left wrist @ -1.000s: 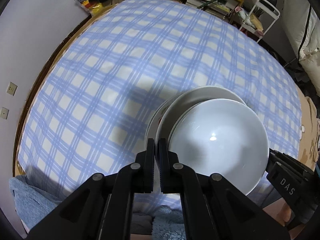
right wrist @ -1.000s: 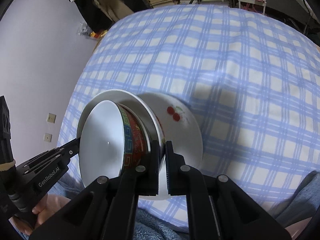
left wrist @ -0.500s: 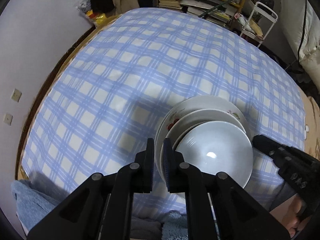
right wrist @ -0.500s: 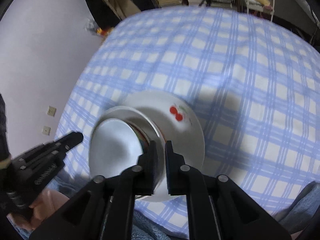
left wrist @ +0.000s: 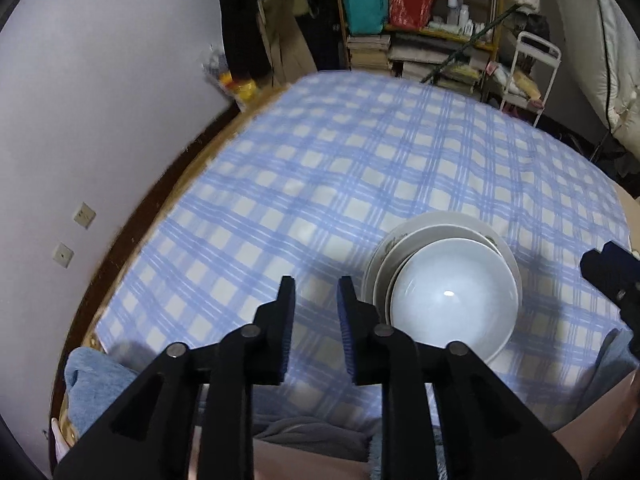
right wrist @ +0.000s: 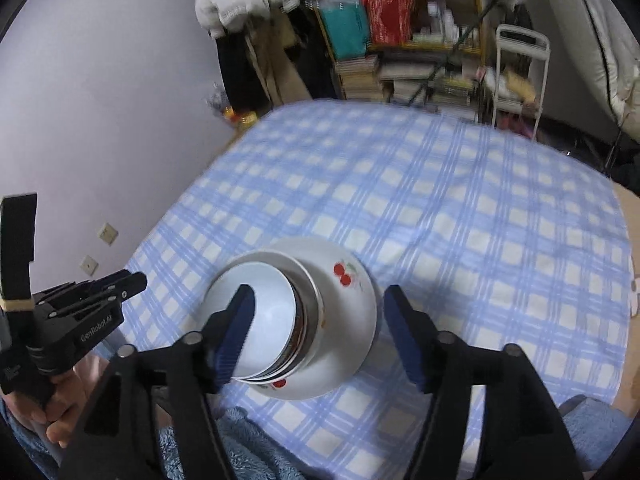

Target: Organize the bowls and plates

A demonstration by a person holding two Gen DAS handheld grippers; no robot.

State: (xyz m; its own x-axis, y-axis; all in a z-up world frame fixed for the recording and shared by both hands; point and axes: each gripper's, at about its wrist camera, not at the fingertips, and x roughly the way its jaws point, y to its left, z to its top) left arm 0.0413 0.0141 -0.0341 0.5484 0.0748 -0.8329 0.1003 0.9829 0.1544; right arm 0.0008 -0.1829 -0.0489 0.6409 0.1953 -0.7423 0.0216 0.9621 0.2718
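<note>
The left gripper [left wrist: 316,292] has its jaws a little apart, having just been opening, and nothing sits between them; only the blue checked cloth [left wrist: 360,168] shows through the gap. Its right finger tip stands just beside the near left edge of the stack of dishes, not touching it as far as I can tell.

The right gripper [right wrist: 320,300] has its jaws spread wide, also having just been opening. They straddle the stack in the view from above, yet the pads press on nothing.

The stack stands on the near part of the table. At the bottom lies a wide white plate [right wrist: 352,292] with red cherries painted on it. On that rests a white bowl [left wrist: 404,256], and nested in it a second bowl [left wrist: 452,300] with a plain white inside; from the right wrist view a band of dark pattern shows on its outer wall.

A hand [right wrist: 44,412] grips the handle of the left gripper at the near left. A fuzzy blue cloth [left wrist: 92,384] lies along the near edge of the table. On the far side stand crowded shelves [left wrist: 432,16] with books and bags, and a white metal rack [left wrist: 532,72] to their right. A pale wall [left wrist: 100,80] with two sockets runs along the left.
</note>
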